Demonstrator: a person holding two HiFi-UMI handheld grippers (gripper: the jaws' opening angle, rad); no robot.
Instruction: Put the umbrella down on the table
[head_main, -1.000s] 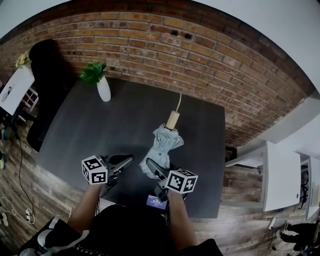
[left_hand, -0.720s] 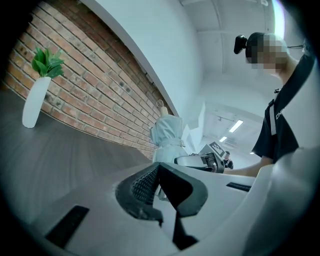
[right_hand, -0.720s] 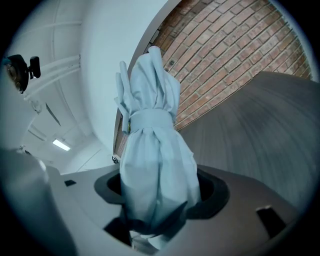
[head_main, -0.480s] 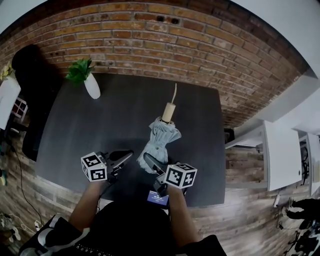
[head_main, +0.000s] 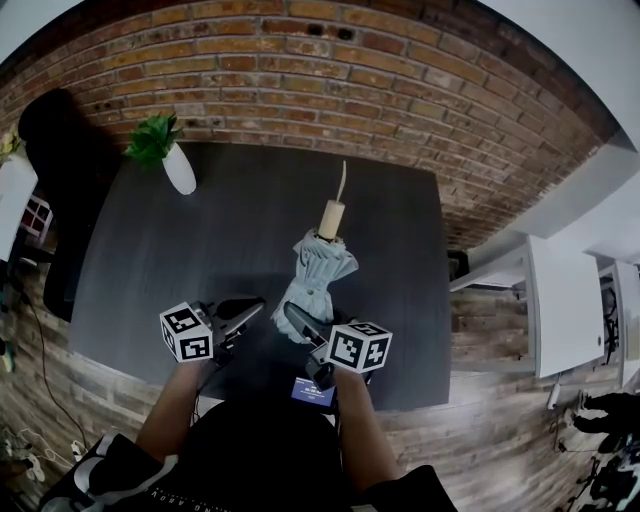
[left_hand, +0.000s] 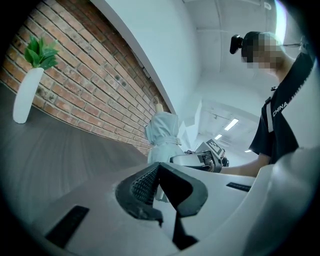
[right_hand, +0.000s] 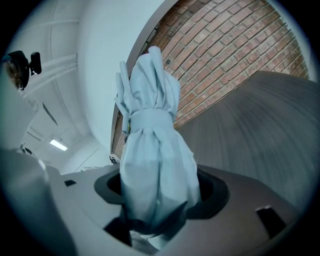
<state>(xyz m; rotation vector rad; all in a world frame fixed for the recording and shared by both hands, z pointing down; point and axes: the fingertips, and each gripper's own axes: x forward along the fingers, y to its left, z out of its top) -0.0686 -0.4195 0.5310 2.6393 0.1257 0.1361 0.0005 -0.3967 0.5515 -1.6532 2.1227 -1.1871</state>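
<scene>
My right gripper (head_main: 302, 325) is clamped on the umbrella (head_main: 322, 270). In the right gripper view, the pale blue folded canopy fills the whole gap between the two jaws, and both pads press into the cloth. My left gripper (head_main: 240, 312) sits just beside it to the left, over the near edge of the table (head_main: 200, 250). Its jaws are brought together at the tips with nothing between them (its own view shows the two pads meeting in a point).

I hold the umbrella by its near end, and its length runs away from me across the dark grey tabletop. A band of the same cloth is wrapped around the bundle. Its light wooden handle (head_main: 331, 215) points toward the wall, with a thin strap (head_main: 342, 182) trailing beyond it. I cannot tell whether the canopy lies flat on the table or hangs just above it.

Farther off, at the table's far left corner, a white vase (head_main: 180, 172) stands upright with a green plant (head_main: 152, 140) in it, well apart from the umbrella. Behind everything runs the brick wall (head_main: 400, 90).
</scene>
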